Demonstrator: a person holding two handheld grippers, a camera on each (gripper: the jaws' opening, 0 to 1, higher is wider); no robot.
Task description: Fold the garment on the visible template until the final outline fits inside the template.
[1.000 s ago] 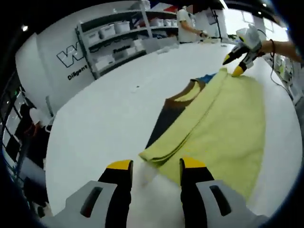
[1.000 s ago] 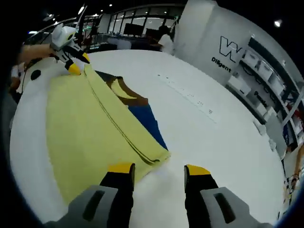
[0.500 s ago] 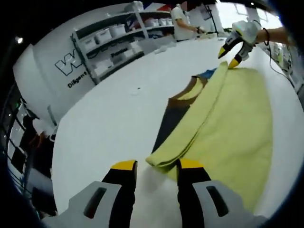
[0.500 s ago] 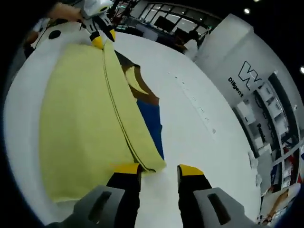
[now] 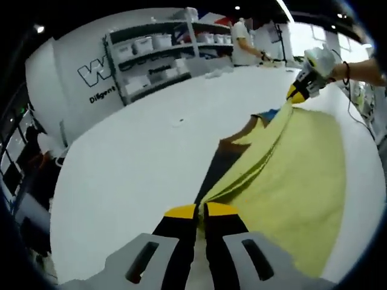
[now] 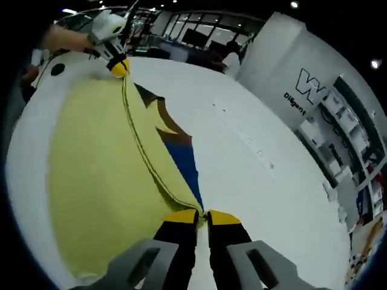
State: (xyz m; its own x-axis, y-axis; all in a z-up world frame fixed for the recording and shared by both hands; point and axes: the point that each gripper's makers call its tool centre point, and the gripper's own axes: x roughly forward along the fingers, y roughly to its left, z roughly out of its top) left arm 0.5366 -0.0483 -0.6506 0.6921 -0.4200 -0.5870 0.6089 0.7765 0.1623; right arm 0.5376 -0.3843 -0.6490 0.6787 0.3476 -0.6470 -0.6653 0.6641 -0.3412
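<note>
A yellow garment [image 5: 296, 169] lies on the white table [image 5: 133, 157], its folded long edge pulled taut and slightly raised. Beneath that edge a dark brown and blue template [image 5: 216, 164] sticks out. My left gripper [image 5: 199, 209] is shut on the near corner of the fold. At the far corner, my right gripper [image 5: 299, 92] pinches the same edge. In the right gripper view, the right gripper [image 6: 203, 214] is shut on the garment [image 6: 97, 175], the template [image 6: 184, 166] shows to the right of the fold, and the left gripper [image 6: 119, 66] grips the far end.
Shelves with white bins [image 5: 157, 51] stand against the lettered wall behind the table. A person [image 5: 245, 39] works at the far end. A small black round object [image 6: 57, 69] sits near the table's edge, and a hand [image 5: 363, 69] holds the far gripper.
Both grippers went from open to shut on the two end corners of the garment's folded edge. That edge now runs tight and slightly lifted between them.
</note>
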